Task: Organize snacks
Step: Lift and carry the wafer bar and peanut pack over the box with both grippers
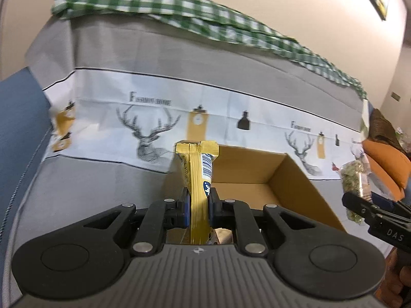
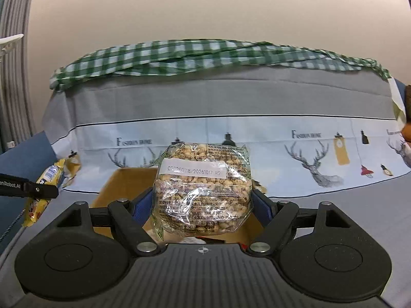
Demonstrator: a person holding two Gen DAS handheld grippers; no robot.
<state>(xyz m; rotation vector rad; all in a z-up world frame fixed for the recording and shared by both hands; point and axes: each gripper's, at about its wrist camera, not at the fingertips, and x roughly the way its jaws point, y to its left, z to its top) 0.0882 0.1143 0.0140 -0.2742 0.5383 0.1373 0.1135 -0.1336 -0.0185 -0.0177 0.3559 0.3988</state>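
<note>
The left gripper is nearly closed, pinching a yellow bar upright over the near-left edge of the box. The right gripper stands wide, its fingers clamping a clear bag of puffed snack above the box's near edge. The box sits open-topped on the grey cloth, its far rim near the deer-print band. Inside, the far part shows bare cardboard floor.

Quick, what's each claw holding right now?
Left gripper: closed on the yellow snack packet.
Right gripper: closed on the clear puffed-snack bag.
</note>
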